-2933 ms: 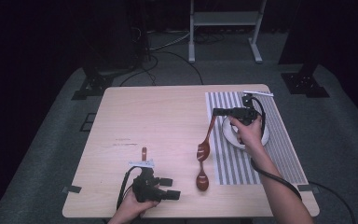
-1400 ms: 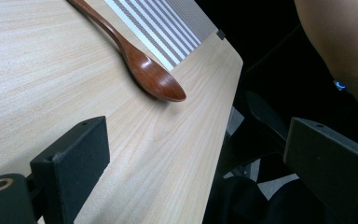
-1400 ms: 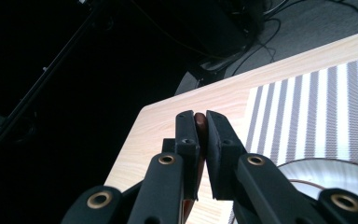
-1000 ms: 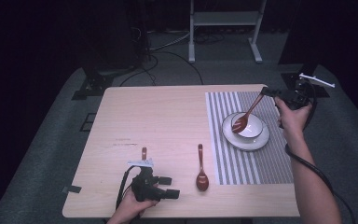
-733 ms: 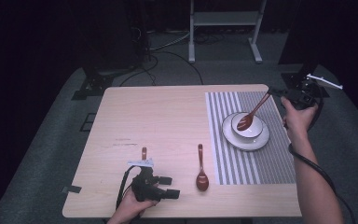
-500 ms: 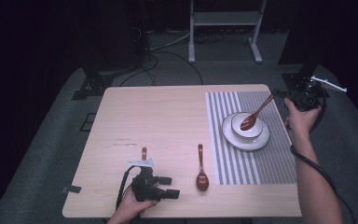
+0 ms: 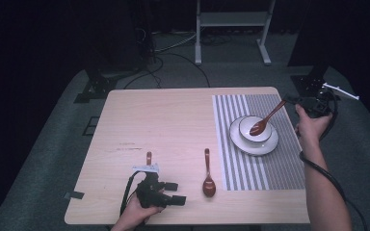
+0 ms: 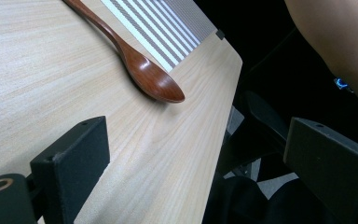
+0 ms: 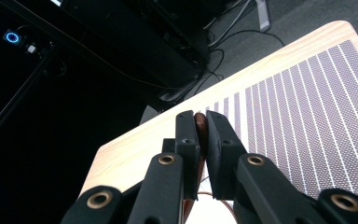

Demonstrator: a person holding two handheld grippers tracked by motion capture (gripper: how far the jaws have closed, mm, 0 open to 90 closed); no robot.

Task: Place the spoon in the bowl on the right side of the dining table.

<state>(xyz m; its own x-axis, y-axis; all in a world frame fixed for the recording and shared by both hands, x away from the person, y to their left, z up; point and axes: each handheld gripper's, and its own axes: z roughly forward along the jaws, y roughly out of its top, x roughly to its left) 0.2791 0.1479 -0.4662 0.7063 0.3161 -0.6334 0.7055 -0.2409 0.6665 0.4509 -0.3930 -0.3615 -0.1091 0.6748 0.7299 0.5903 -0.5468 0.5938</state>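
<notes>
My right gripper hangs past the table's right edge, shut on the handle end of a brown wooden spoon. The spoon slants down to the left, its head inside a small white bowl that stands on a white plate. In the right gripper view the pads pinch the spoon's handle. A second wooden spoon lies on the table just left of the striped mat. My left gripper rests at the table's front edge, open, aimed at that spoon.
A short brown piece lies on the wooden table just behind the left gripper. A metal rack's legs and cables are on the floor behind the table. The person's right forearm reaches along the table's right side.
The right gripper carried the spoon from the mat's left edge to the bowl, then drifted right and slightly down, dragging the spoon's head across the bowl. The left gripper stayed still.
</notes>
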